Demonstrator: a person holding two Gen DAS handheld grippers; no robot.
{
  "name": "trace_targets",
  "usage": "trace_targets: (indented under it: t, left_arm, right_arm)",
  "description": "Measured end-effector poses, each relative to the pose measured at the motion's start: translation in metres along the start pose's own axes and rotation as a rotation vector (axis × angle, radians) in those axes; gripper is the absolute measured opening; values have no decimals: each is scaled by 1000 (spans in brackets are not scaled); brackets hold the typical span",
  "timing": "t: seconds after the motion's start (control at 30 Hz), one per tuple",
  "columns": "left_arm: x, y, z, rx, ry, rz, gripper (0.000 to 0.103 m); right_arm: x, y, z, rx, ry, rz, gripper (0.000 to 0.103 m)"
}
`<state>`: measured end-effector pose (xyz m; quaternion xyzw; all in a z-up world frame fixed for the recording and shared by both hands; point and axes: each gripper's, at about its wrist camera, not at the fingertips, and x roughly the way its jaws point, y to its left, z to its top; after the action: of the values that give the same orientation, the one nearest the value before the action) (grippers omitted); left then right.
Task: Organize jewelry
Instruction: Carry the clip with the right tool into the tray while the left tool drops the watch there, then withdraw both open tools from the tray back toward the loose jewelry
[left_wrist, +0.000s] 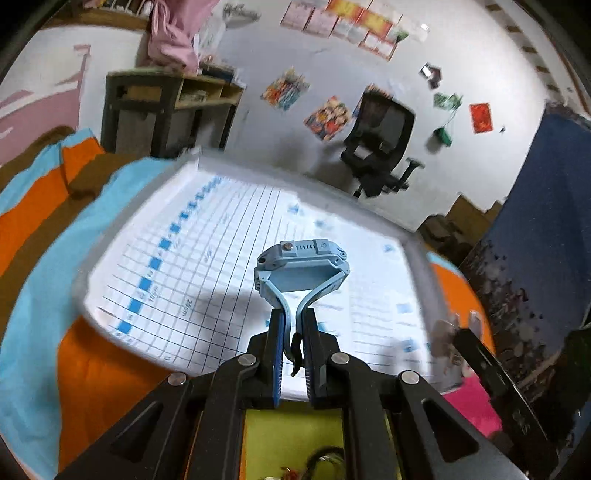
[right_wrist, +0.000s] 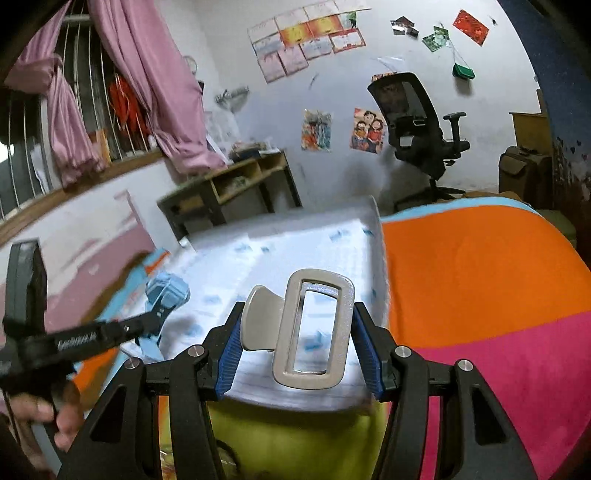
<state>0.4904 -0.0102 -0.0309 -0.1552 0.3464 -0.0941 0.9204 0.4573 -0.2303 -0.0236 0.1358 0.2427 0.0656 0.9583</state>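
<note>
Pinching blue watch by strap, left hand-held gripper; right hand-held gripper clamping grey hair claw

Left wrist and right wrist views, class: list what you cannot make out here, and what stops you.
- Watch face: left wrist view, turned away from the camera; its strap ends sit hidden between the left tongs.
- Printing on the white sheet: both views, motion blur.
- Items in the yellow-green container: both views, covered by tong frames and cut off by the bottom edge.
- Hair claw teeth: right wrist view, hidden behind its own body.
</note>
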Motion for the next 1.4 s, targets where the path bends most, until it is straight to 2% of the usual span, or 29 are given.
trace_targets:
  t: [0.13,0.27,0.3,0.33,0.4,0.47,0.53,0.57,0.63,0.73,0.83,1.03,1.23,1.4]
  left_arm:
    - [22,4,-10,-17,54,12,10]
    - [19,-2,-18,25,16,44,23]
    - [16,-4,-20,32,8,60,25]
    - [14,-6,-21,44,2,78,31]
    - [3,-7,-24,44,-25,108,46]
    - [-13,-4,-26,13,-84,107,78]
    - [-32,0,-25,-4,-157,105,83]
    - [-43,-2,-27,6,-181,111,88]
    - [-61,-9,-31,23,-223,138,94]
    - [-95,-19,-39,50,-327,146,103]
    - [-132,-30,-47,46,-437,176,103]
    - [-196,-43,-54,52,-547,169,103]
    - [-251,-54,-79,88,-598,181,103]
    - [-287,-58,-112,130,-613,212,103]
  right_arm:
    - [7,-7,-4,-8,18,-21,51]
    - [6,-6,-6,-38,36,-20,52]
    - [3,-6,-6,-36,34,-11,57]
    - [2,-8,-6,-26,29,1,63]
    - [-5,-9,-5,-14,6,2,64]
    - [-12,-11,-3,-9,-15,9,64]
    - [-23,-10,0,-14,-54,1,66]
    - [-29,-9,2,-18,-76,-2,68]
    - [-47,-6,7,-34,-140,-4,86]
    - [-80,5,14,-83,-251,-5,101]
    - [-112,16,21,-123,-330,25,102]
    - [-181,41,26,-186,-438,23,102]
    - [-244,54,16,-219,-479,37,102]
    - [-291,59,-13,-225,-493,29,102]
